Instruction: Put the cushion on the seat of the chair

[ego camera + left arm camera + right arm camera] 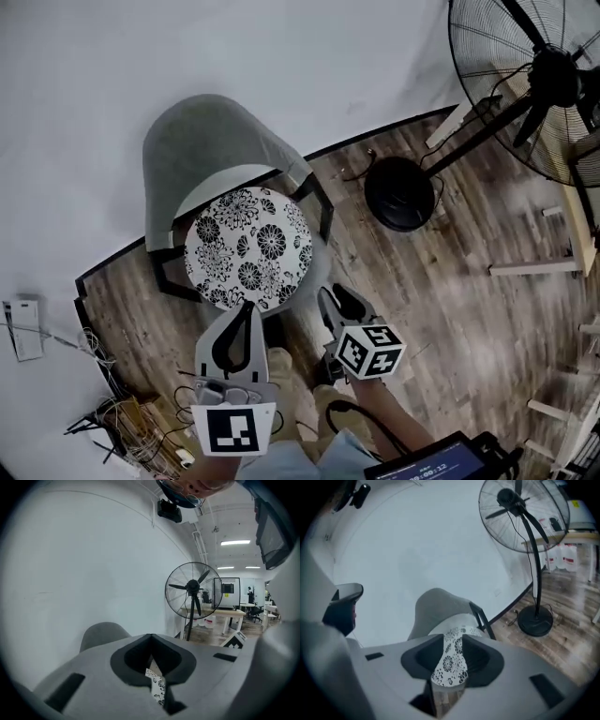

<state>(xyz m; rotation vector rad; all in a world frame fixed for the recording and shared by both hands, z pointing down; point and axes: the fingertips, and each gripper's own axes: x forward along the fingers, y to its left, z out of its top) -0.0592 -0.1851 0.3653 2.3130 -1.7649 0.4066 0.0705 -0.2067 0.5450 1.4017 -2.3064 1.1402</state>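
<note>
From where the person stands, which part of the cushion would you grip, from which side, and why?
Probably the near rim of the cushion, approached from the open front of the chair. It lies flat, so only its thin edge suits jaws; the chair's back wraps the far side.

Wood-plank floor (450,300), bounded by a white wall (94,75). Standing on it: a grey chair (202,150) close against the wall, with a black-and-white floral cushion (248,246) lying flat on its seat. Fan base (400,192), round and black, near the chair's right. Tangled cables (122,422) at lower left.
</note>
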